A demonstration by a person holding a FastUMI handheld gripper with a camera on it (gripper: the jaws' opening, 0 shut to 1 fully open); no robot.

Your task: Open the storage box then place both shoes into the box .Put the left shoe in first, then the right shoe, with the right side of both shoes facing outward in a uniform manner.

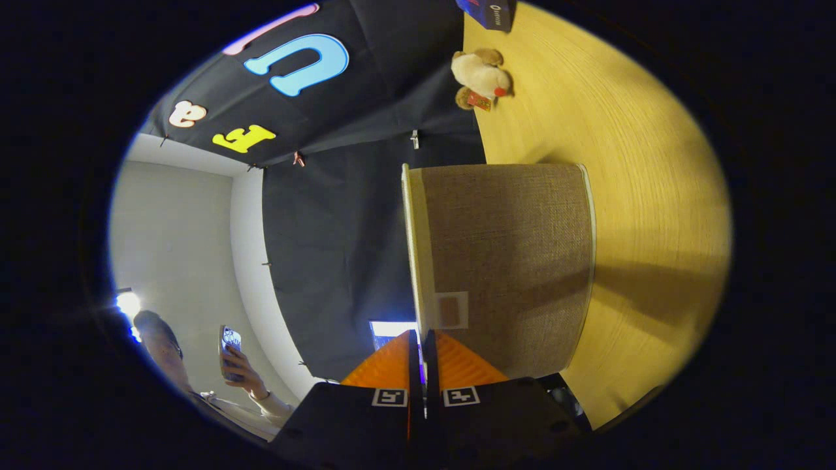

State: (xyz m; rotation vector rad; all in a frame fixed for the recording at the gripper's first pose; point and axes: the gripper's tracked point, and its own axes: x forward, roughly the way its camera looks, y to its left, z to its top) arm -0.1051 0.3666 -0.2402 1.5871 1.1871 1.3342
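Clenched on the pale lid edge [413, 261] of the brown woven-fabric storage box [509, 261], the tool [423, 339] seems mid-opening; next, swing the lid clear.

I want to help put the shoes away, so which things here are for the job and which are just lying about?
For the job:
storage box; gripper, its fingers closed on the box's pale edge.

Just lying about:
plush toy and dark blue carton, both beyond the box on the wooden table; a phone held up by a person.
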